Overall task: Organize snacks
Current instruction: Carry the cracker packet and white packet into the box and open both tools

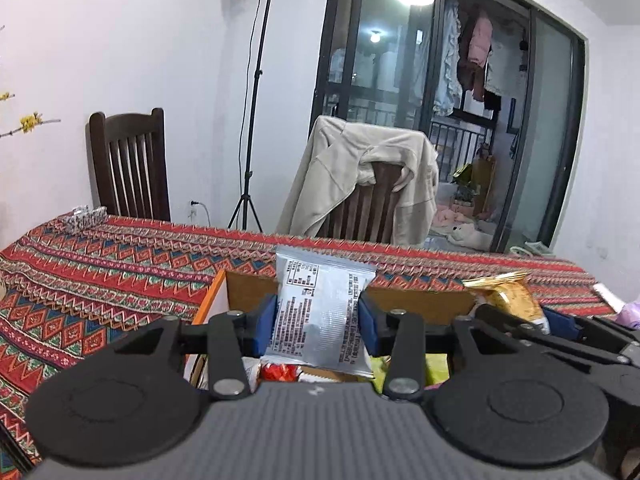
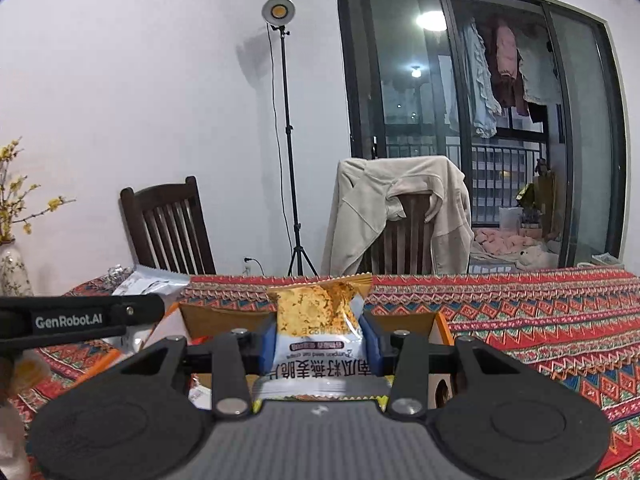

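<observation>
- Left gripper (image 1: 320, 316): silver packet (image 1: 320, 312) is clamped between the blue pads, held upright above the open cardboard box (image 1: 248, 288), presumably for sorting.
- Right gripper (image 2: 318, 340): orange oat-crisp packet (image 2: 320, 320) is pinched likewise over the box.
- Grippers are held side by side; collision is risked.
- More snacks are seen inside the box; patterned tablecloth (image 1: 100, 264) around.

Left gripper (image 1: 318, 320), right gripper (image 2: 320, 340) side by side — jaws of both clamped, tilted slightly down.

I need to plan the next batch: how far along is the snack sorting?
Done: some packets already lie in the cardboard box. In hand: the left tongs grip a silver packet, the right tongs an orange-topped packet, both above the box. Left: setting those two down.
</observation>
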Tool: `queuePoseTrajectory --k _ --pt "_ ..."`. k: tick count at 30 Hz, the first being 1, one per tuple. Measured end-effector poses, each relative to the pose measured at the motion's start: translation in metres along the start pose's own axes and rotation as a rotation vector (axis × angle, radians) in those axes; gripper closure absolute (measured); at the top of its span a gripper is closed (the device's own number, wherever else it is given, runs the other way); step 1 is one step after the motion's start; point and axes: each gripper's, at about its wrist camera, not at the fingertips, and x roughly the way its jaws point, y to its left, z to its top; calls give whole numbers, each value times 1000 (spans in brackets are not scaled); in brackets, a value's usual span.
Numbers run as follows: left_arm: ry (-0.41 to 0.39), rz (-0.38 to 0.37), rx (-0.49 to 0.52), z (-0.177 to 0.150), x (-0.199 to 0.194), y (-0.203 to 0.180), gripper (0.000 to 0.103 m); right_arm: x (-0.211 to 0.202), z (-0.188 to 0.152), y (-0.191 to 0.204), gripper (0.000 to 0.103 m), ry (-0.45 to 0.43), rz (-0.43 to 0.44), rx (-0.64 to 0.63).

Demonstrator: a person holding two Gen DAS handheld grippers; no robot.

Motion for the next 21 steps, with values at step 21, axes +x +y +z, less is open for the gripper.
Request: queuePoseTrajectory --k 21 --pt "50 19 11 -17 28 9 60 23 -19 -7 61 61 -10 8"
